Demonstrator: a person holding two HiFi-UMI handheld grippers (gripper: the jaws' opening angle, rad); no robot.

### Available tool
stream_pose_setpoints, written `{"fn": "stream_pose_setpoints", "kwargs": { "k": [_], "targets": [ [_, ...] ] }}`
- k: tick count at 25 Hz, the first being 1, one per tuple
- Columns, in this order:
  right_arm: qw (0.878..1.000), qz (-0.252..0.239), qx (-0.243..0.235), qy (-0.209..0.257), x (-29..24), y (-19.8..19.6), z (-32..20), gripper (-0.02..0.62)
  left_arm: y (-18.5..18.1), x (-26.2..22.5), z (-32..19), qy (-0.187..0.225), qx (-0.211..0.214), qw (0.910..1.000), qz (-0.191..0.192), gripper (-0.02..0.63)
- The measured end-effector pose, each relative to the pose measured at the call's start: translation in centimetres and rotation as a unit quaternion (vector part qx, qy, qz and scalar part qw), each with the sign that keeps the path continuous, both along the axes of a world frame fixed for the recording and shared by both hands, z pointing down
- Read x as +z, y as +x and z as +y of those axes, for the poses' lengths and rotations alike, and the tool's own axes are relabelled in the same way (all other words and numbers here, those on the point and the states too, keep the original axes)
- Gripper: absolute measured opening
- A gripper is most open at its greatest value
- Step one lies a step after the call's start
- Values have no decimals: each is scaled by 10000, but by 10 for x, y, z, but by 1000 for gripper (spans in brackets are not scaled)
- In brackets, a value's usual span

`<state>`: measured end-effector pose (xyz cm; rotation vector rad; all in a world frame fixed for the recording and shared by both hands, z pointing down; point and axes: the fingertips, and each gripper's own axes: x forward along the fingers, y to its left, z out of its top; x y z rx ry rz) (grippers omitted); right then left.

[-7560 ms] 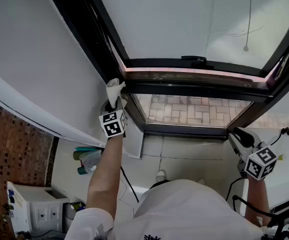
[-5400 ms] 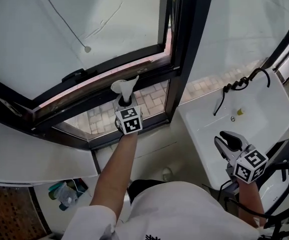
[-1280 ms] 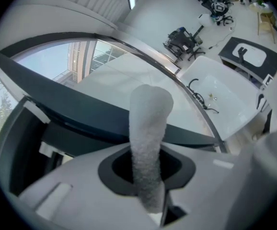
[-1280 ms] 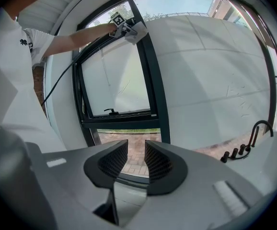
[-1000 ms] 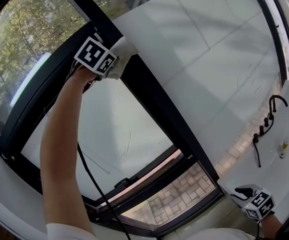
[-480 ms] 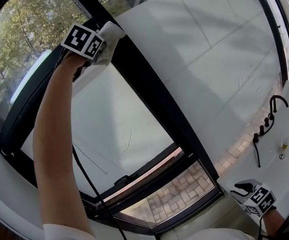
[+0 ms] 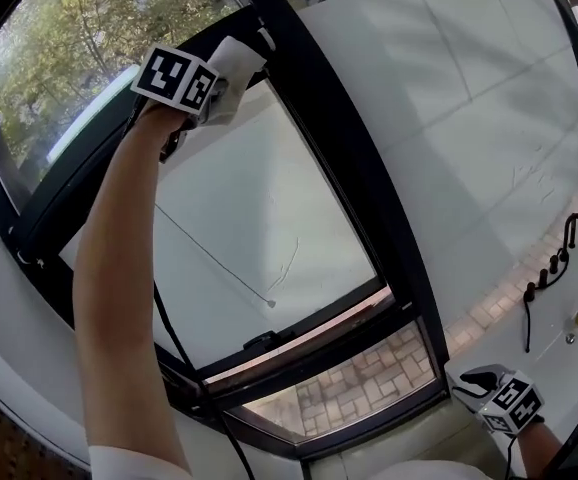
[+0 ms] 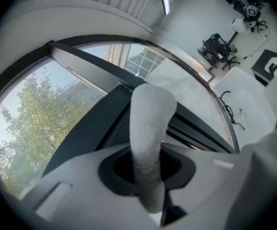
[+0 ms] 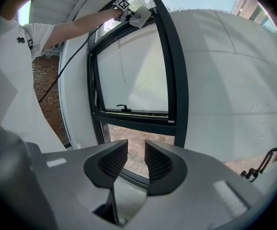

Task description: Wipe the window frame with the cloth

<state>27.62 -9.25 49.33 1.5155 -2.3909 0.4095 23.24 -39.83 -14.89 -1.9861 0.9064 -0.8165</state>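
A white wall [image 7: 479,98] fills the right side of the head view, and beside it stands the black window frame [image 7: 334,158], its upright bar slanting down from the top edge to a low pane that shows brick paving [image 7: 354,393]. Trees [image 7: 59,38] show through the upper glass at the left. The person's left arm [image 7: 119,298] reaches high up to the top corner of the sash. The left gripper [image 7: 217,88] is there, its jaws closed tight on a white cloth [image 7: 237,66]; the left gripper view shows the cloth [image 8: 150,119] standing up out of the gripper [image 8: 147,169] as a rolled wad, its far end against the dark frame [image 8: 100,123]. The right gripper [image 7: 474,378] hangs low at the bottom right, well apart from the frame, its jaws [image 9: 136,159] parted a little with nothing between them. A small handle [image 7: 259,343] sits on the sash's bottom rail.
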Motion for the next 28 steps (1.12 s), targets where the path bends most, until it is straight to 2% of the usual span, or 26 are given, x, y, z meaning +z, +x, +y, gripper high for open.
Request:
{"fn": "stream_pose_setpoints", "kwargs": {
  "k": [8,20,28],
  "targets": [
    [9986,131,-517,-32,-4,-47,-24,112,-100,-1,-6,-23,-361,9993,89,94],
    [9895,173,-1434,-73,-12,-161,-63,112,-266,-8,-14,23,-1074,9942,-77,94],
    [9844,203,-1746,-97,-12,-229,-83,112,-365,-9,-24,82,-1485,9887,-199,94]
  ]
}}
